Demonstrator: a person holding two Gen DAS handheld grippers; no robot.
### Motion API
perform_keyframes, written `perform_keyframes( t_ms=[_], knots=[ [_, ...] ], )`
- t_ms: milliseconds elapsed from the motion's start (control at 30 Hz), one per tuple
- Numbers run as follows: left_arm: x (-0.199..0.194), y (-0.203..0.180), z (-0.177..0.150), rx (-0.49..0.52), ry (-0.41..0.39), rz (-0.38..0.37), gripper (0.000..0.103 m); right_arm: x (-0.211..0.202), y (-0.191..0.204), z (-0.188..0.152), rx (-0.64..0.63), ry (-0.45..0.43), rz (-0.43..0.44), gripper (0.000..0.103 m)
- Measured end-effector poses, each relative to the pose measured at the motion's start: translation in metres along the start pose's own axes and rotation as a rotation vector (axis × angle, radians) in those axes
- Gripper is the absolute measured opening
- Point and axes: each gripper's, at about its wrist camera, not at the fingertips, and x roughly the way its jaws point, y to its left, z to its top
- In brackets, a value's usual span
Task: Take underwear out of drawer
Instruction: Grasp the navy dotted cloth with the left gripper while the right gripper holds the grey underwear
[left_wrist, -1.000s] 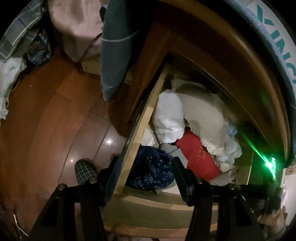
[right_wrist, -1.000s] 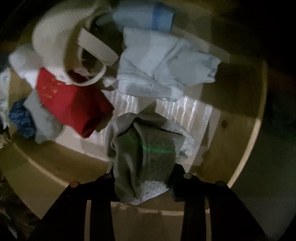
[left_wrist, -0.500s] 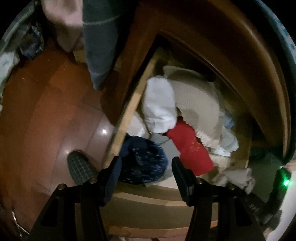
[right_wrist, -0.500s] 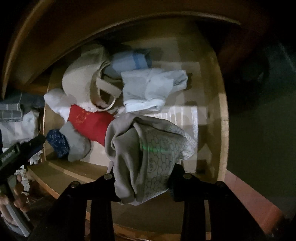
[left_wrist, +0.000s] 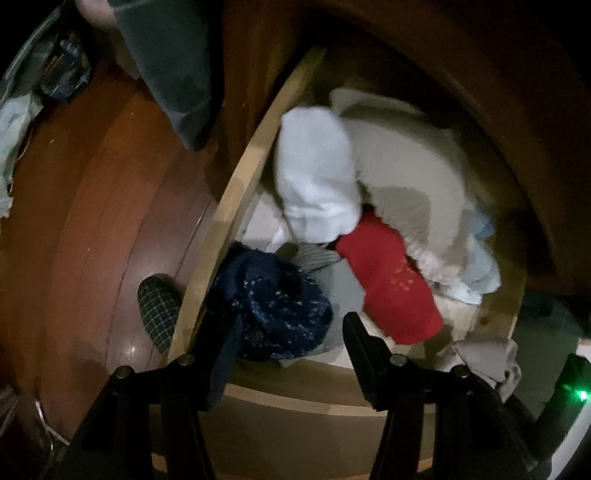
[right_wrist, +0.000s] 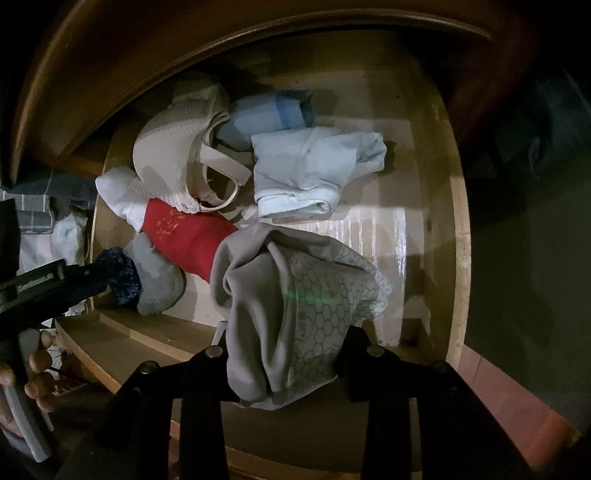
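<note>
Open wooden drawer (right_wrist: 456, 206), right hand-held gripper (right_wrist: 284, 354) clamping grey underwear (right_wrist: 291, 295), left hand-held gripper (left_wrist: 288, 339) parted, empty

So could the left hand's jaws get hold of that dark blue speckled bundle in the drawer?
Probably yes. The left gripper is open just above the dark blue speckled bundle, which lies uncovered in the drawer's near corner. One jaw is close to the drawer's side wall, which may crowd it.

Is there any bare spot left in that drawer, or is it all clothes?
Bare patches: the drawer bottom along its right wall, beside the pale blue folded underwear, and the shiny lining just below that piece. The left half is crowded: beige bra, white bundle, red piece, navy speckled piece. Grey underwear hangs from the right claw.
</note>
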Motion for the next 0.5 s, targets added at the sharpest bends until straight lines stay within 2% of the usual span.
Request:
perform_keyframes(
  t_ms=[167, 233, 300, 367, 400, 500],
  knots=[
    [0.015, 0.0, 0.01, -0.008, 0.046, 0.015, 0.057, 0.01, 0.008, -0.004, -0.015, -0.003, -0.009, 0.034],
    [0.02, 0.001, 0.011, -0.014, 0.066, 0.019, 0.051, 0.01, 0.006, -0.003, -0.01, 0.001, -0.004, 0.034],
    [0.021, 0.001, 0.011, -0.008, 0.061, 0.038, 0.033, 0.011, 0.006, -0.002, -0.008, 0.002, -0.002, 0.034],
    [0.019, 0.002, 0.009, -0.004, 0.058, 0.025, 0.024, 0.012, 0.006, -0.001, -0.007, 0.004, -0.001, 0.034],
    [0.016, 0.003, 0.007, 0.005, 0.051, 0.024, 0.02, 0.012, 0.006, -0.001, -0.01, 0.005, -0.003, 0.034],
    [0.005, 0.004, 0.001, 0.024, 0.032, 0.014, 0.017, 0.011, 0.005, -0.001, -0.007, 0.002, -0.004, 0.034]
  ],
)
